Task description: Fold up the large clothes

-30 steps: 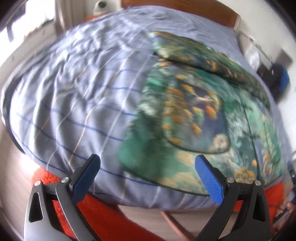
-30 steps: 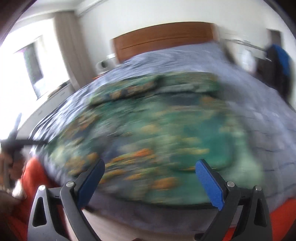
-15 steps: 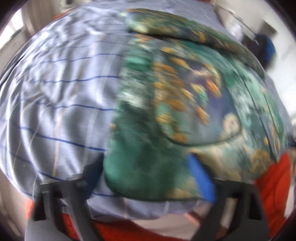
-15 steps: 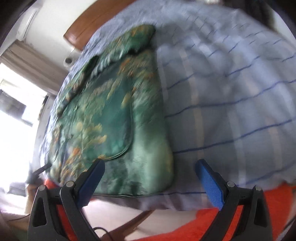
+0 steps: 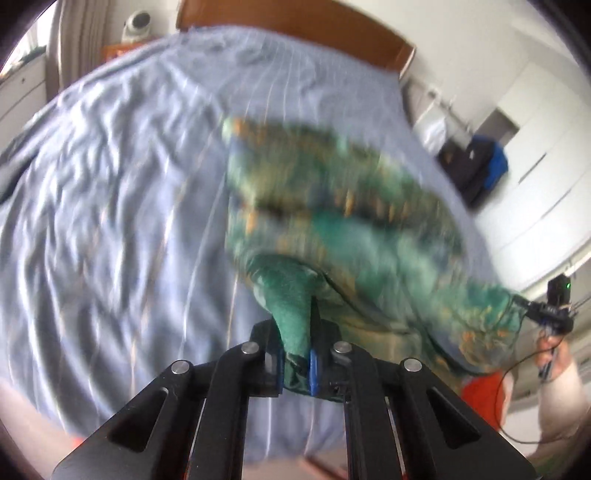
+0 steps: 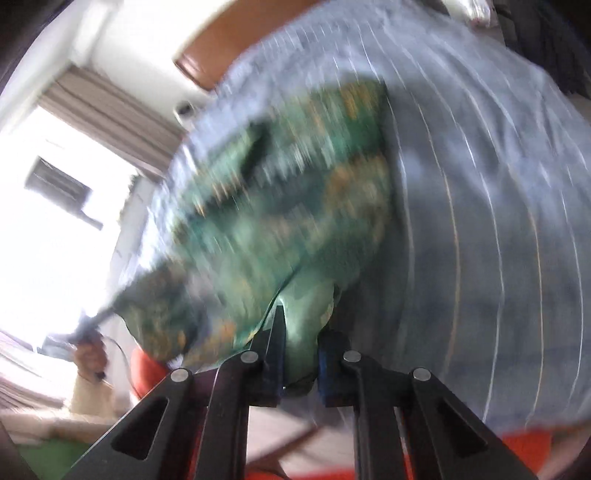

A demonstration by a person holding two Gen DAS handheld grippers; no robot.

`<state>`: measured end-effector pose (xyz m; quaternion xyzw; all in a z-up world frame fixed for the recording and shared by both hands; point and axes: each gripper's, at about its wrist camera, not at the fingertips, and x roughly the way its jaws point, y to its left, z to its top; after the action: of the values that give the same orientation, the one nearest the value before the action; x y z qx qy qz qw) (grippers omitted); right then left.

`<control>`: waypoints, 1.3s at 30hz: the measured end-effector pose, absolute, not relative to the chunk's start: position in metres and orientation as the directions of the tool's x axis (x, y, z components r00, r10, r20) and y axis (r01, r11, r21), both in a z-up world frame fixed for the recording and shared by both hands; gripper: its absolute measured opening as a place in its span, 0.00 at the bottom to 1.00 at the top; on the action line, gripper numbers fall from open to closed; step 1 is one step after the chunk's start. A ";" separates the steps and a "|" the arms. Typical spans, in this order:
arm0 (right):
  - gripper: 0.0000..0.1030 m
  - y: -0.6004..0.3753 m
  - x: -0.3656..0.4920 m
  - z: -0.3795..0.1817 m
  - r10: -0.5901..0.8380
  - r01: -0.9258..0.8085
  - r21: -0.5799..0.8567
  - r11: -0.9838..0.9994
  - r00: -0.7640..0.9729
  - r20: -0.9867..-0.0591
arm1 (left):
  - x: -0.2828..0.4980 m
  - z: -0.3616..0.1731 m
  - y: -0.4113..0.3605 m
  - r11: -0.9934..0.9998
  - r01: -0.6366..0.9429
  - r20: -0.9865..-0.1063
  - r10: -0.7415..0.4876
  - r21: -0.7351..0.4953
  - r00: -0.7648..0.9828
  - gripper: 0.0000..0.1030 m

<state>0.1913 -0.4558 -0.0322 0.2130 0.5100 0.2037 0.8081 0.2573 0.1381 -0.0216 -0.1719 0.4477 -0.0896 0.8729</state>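
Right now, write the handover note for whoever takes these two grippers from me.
Left hand-held gripper: jaws have just closed, pinching a near corner of the green patterned garment.
Right hand-held gripper: jaws have just closed too, pinching the other near corner.
Garment: near edge lifted between the two, far part on the striped bedspread.
Done: both corners gripped, near edge raised.
Left: carry that edge toward the wooden headboard, lay it down, release, finish folding.

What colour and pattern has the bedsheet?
The bedsheet is pale blue-grey with thin stripes; the left wrist view shows it best.
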 end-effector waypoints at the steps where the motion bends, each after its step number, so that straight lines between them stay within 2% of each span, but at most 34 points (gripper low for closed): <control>1: 0.12 -0.459 0.210 -0.020 0.555 -0.116 0.568 0.815 0.440 -0.706 | 0.275 -0.015 0.143 0.925 0.006 -0.738 -0.308 -0.381 0.600 0.07; 6: 0.12 -0.456 0.308 0.009 0.496 -0.117 0.545 0.830 0.603 -0.625 | 0.395 0.003 0.148 0.936 -0.043 -0.712 -0.235 -0.349 0.662 0.07; 10: 0.12 -0.441 0.412 0.004 0.400 -0.077 0.490 0.868 0.694 -0.598 | 0.487 -0.015 0.141 0.953 -0.146 -0.731 -0.102 -0.267 0.675 0.09; 13: 0.12 -0.427 0.466 -0.016 0.309 -0.014 0.427 0.904 0.711 -0.632 | 0.538 -0.056 0.136 0.959 -0.174 -0.793 -0.073 -0.222 0.605 0.20; 15: 0.14 -0.427 0.495 -0.044 0.280 0.050 0.429 0.902 0.689 -0.669 | 0.556 -0.081 0.136 0.950 -0.178 -0.835 -0.126 -0.258 0.536 0.34; 16: 0.14 -0.427 0.505 -0.060 0.278 0.085 0.440 0.894 0.667 -0.692 | 0.558 -0.083 0.138 0.945 -0.168 -0.832 -0.153 -0.282 0.533 0.36; 17: 0.22 -0.430 0.508 -0.071 0.283 0.106 0.458 0.883 0.659 -0.697 | 0.557 -0.080 0.141 0.940 -0.155 -0.818 -0.175 -0.305 0.548 0.43; 19: 0.33 -0.439 0.510 -0.082 0.331 0.125 0.538 0.833 0.666 -0.668 | 0.550 -0.063 0.156 0.915 -0.123 -0.760 -0.238 -0.384 0.604 0.66; 20: 0.42 -0.446 0.508 -0.081 0.361 0.121 0.580 0.805 0.677 -0.641 | 0.547 -0.054 0.164 0.910 -0.128 -0.741 -0.232 -0.394 0.630 0.85; 21: 0.53 -0.452 0.507 -0.077 0.390 0.109 0.622 0.775 0.693 -0.607 | 0.541 -0.040 0.176 0.910 -0.143 -0.712 -0.199 -0.390 0.673 0.94; 22: 0.61 -0.457 0.503 -0.069 0.407 0.091 0.652 0.753 0.714 -0.570 | 0.537 -0.031 0.184 0.909 -0.153 -0.693 -0.178 -0.388 0.699 0.95; 23: 0.79 -0.459 0.500 -0.059 0.391 0.087 0.649 0.756 0.735 -0.554 | 0.533 -0.024 0.194 0.907 -0.166 -0.677 -0.157 -0.387 0.719 0.96; 24: 0.84 -0.464 0.497 -0.048 0.358 0.090 0.637 0.765 0.763 -0.538 | 0.532 -0.022 0.199 0.907 -0.178 -0.677 -0.143 -0.381 0.722 0.96; 26: 0.84 -0.473 0.492 -0.030 0.326 0.095 0.623 0.776 0.786 -0.525 | 0.529 -0.030 0.204 0.918 -0.204 -0.704 -0.105 -0.340 0.702 0.96; 29: 0.84 -0.460 0.500 -0.031 0.331 0.063 0.516 0.854 0.699 -0.634 | 0.537 -0.071 0.185 0.953 -0.186 -0.808 -0.088 -0.237 0.582 0.94; 31: 0.81 -0.436 0.506 -0.049 0.328 0.018 0.420 0.907 0.593 -0.735 | 0.538 -0.095 0.165 0.968 -0.152 -0.842 -0.088 -0.198 0.533 0.86; 32: 0.72 -0.427 0.508 -0.059 0.324 0.004 0.392 0.920 0.554 -0.766 | 0.537 -0.102 0.155 0.971 -0.131 -0.848 -0.105 -0.200 0.519 0.75; 33: 0.54 -0.417 0.509 -0.069 0.319 -0.011 0.366 0.930 0.519 -0.793 | 0.538 -0.111 0.142 0.971 -0.095 -0.856 -0.143 -0.218 0.497 0.44; 34: 0.45 -0.406 0.509 -0.078 0.304 -0.031 0.333 0.942 0.494 -0.814 | 0.538 -0.114 0.134 0.975 -0.073 -0.862 -0.151 -0.212 0.485 0.20; 35: 0.28 -0.396 0.507 -0.082 0.256 -0.043 0.272 0.961 0.499 -0.828 | 0.537 -0.114 0.126 0.983 -0.064 -0.871 -0.121 -0.172 0.477 0.10; 36: 0.17 -0.387 0.502 -0.078 0.185 -0.044 0.191 0.981 0.528 -0.829 | 0.533 -0.104 0.116 0.994 -0.046 -0.857 -0.063 -0.101 0.511 0.08; 39: 0.12 -0.377 0.487 -0.050 0.124 -0.066 0.106 0.992 0.630 -0.767 | 0.521 -0.064 0.119 0.994 -0.048 -0.787 -0.045 -0.095 0.615 0.07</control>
<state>0.4870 -0.3766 -0.0499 0.0339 0.4272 0.0525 0.9020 0.5213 0.1188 -0.0637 -0.0532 0.4389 0.0008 0.8970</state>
